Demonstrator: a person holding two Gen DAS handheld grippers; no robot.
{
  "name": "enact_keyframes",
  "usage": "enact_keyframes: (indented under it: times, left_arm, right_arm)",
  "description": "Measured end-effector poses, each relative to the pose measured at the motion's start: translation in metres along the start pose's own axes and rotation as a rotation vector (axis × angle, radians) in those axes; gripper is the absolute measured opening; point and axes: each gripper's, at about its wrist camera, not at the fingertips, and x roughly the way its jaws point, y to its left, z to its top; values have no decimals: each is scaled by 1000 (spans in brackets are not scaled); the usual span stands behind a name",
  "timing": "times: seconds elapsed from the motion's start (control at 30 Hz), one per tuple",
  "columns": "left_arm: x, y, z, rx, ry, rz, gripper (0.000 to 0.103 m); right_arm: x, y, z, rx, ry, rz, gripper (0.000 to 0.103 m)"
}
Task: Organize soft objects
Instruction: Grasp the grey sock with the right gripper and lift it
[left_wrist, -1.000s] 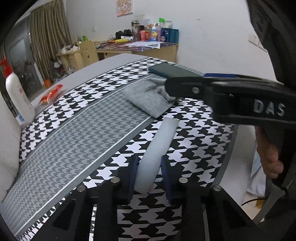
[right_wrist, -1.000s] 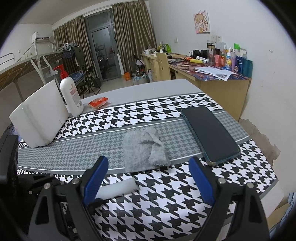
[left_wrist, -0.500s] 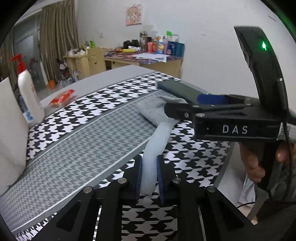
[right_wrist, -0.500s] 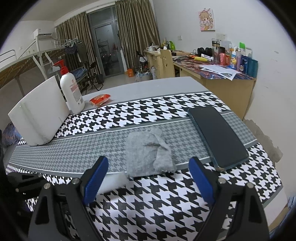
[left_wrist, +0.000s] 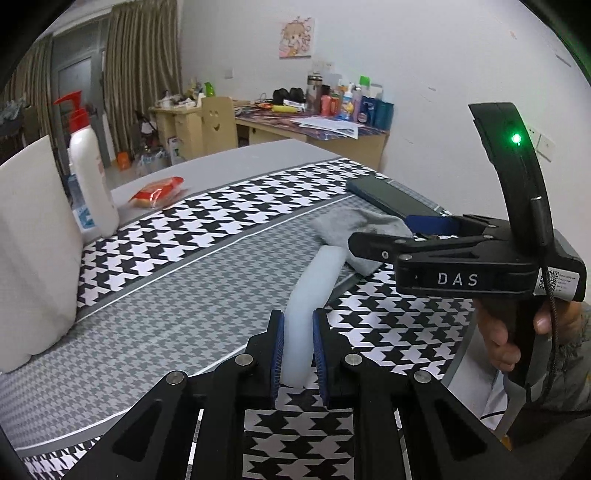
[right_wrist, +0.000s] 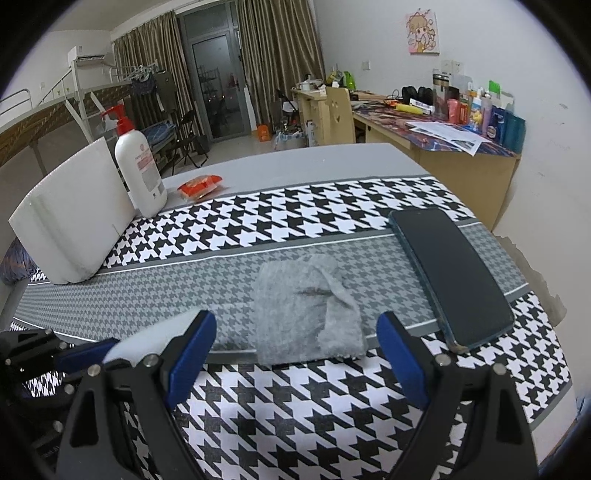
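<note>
A table covered by a houndstooth tablecloth (right_wrist: 332, 206) fills most of both views; it has bold black-and-white bands along its long sides and a finer grey band down the middle. The cloth stops short of the far end, leaving a strip of bare grey tabletop (right_wrist: 314, 158). The grey band to the left of the grey cloth lies open, with nothing on it as far as a white foam block (right_wrist: 74, 214), which stands on edge near the table's left rim. Just beside the block stands a white pump bottle (right_wrist: 138, 170) with a red pump, and next to that, on the bare strip, lies a small red packet (right_wrist: 201, 184).

A dark phone (right_wrist: 450, 277) lies flat to the right of the grey cloth, its near corner close to the table's right edge. The folded grey cloth (right_wrist: 306, 314) sits on the near border of the grey band, directly ahead of the right gripper (right_wrist: 295, 354), whose blue-padded jaws stand wide and released, grasping nothing.

The left gripper (left_wrist: 298, 354) is clenched on a white foam strip (left_wrist: 312, 280); the strip's far end reaches toward the grey cloth's near-left edge, and whether it touches cannot be told. A hand (left_wrist: 517, 332) holds the right gripper's handle beyond the table's near-right edge.
</note>
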Motion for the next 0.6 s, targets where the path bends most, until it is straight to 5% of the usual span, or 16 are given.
enact_keyframes:
  times: [0.13, 0.6]
  left_arm:
    - [-1, 4, -1, -12, -2, 4, 17]
    - [-4, 9, -2, -27, -1, 6, 17]
  right_arm:
    - [5, 2, 0, -4, 15, -6, 90]
    - [21, 1, -7, -6, 97, -48, 52]
